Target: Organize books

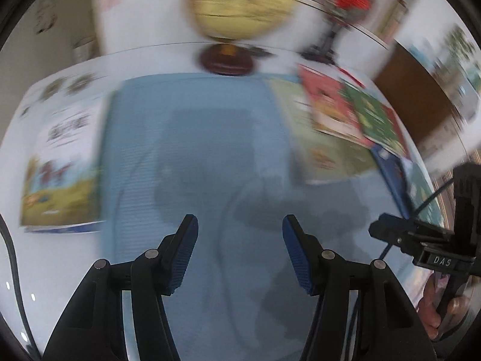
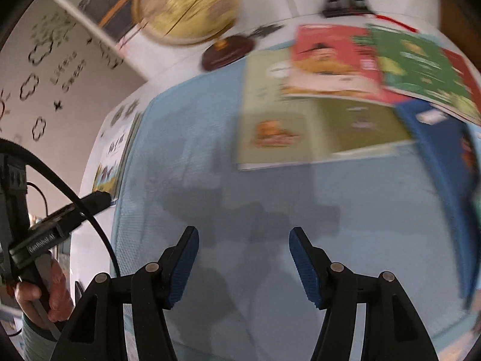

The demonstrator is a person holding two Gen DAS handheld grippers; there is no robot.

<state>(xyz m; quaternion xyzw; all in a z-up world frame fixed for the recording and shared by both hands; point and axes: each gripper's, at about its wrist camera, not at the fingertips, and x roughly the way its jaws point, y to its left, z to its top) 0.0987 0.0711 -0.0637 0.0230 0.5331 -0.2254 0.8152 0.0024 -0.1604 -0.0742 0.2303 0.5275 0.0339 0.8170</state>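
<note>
My left gripper (image 1: 240,249) hangs open over a light blue mat (image 1: 195,150) with nothing between its blue pads. My right gripper (image 2: 243,258) is open too, empty, above the same mat (image 2: 270,210). To the right lies a loose, overlapping pile of books: an olive one (image 2: 315,129), a red one (image 2: 333,60), a green one (image 2: 421,69) and a blue one (image 2: 445,156). In the left wrist view the olive (image 1: 324,144), red (image 1: 327,102) and green (image 1: 375,117) books show blurred. A single white book with a landscape picture (image 1: 63,165) lies left of the mat.
A yellow globe (image 1: 243,3) on a dark round base (image 1: 228,60) stands behind the mat on the white table (image 1: 60,270). A dark stand (image 1: 324,42) is at the back right. A person's hand (image 2: 54,294) shows low at the left edge of the right wrist view.
</note>
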